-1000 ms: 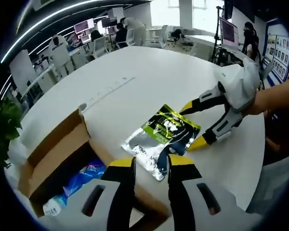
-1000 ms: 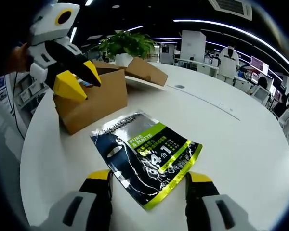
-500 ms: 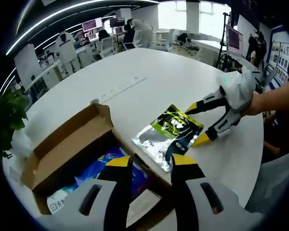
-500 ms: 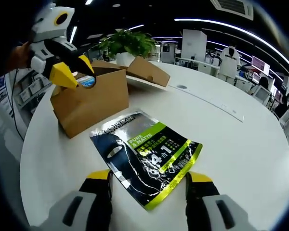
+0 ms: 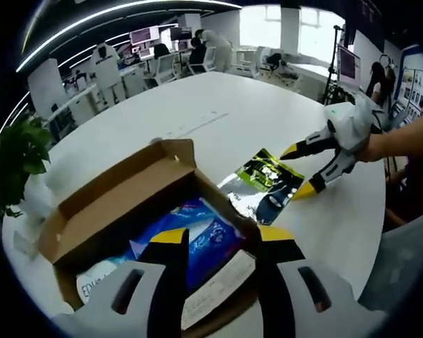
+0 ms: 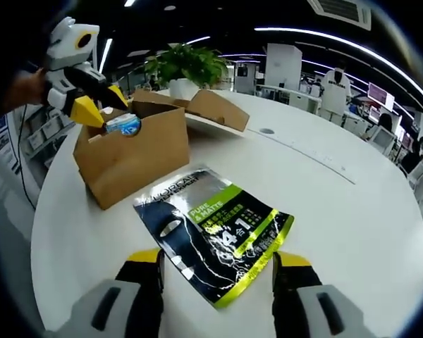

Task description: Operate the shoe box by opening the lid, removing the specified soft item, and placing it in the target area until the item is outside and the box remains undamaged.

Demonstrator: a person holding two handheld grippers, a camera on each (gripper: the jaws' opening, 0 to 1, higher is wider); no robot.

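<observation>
Your left gripper [image 5: 215,243] hides part of the open brown cardboard box [image 5: 120,193]; fingers parted, empty. The glossy black-and-green sachet [image 6: 215,229] lies flat on the white surface [image 6: 352,218] between your right gripper's [image 6: 217,271] spread, empty fingers.

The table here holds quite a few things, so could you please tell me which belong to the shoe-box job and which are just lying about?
Part of the job:
- cardboard box, lid open
- blue soft pack inside it
- black-and-green pouch lying flat on the white table
- left gripper over the box
- right gripper by the pouch

Lying about:
- potted plant
- desks and chairs behind
</observation>
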